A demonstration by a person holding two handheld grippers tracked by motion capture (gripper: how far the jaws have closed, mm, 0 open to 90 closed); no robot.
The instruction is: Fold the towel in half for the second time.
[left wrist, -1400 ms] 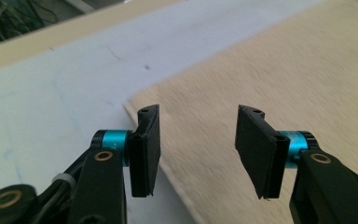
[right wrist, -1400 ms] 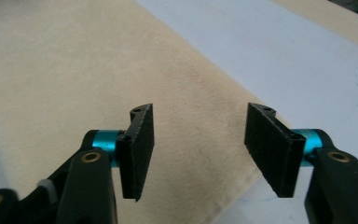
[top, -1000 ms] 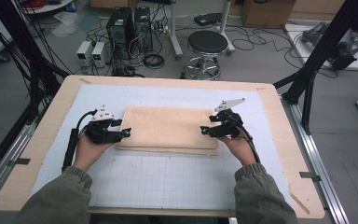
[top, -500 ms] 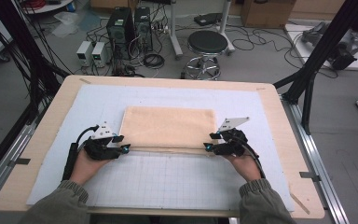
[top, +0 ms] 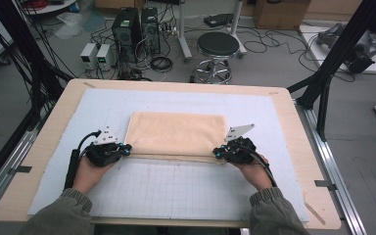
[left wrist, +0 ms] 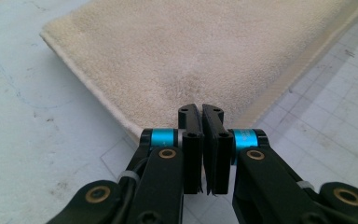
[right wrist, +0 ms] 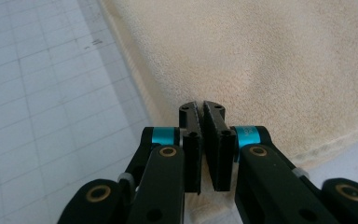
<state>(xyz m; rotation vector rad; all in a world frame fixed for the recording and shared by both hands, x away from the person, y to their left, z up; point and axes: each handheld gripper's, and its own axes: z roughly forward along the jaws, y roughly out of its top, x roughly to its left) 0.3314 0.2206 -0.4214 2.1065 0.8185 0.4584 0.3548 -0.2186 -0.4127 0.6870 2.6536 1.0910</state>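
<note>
A folded beige towel [top: 176,133] lies flat on the pale grid mat [top: 176,196] in the high view. My left gripper [top: 126,148] is at its near left corner and my right gripper [top: 216,153] at its near right corner. In the left gripper view the jaws [left wrist: 201,109] are pressed together over the towel [left wrist: 191,56] at its corner edge. The right gripper view has the jaws [right wrist: 200,106] shut the same way, with the towel [right wrist: 284,60] running under them. A thin lower layer of the towel peeks out along the near edge.
The mat covers a wooden table [top: 44,147] with a bare rim all round. On the floor beyond the far edge are a black stool [top: 218,46], computer towers [top: 132,24] and loose cables. Black frame posts [top: 333,63] stand at the right.
Both grippers have moved toward the person, carrying the towel's edge from the middle of the towel to its near edge. In the last half second they have stayed almost still.
</note>
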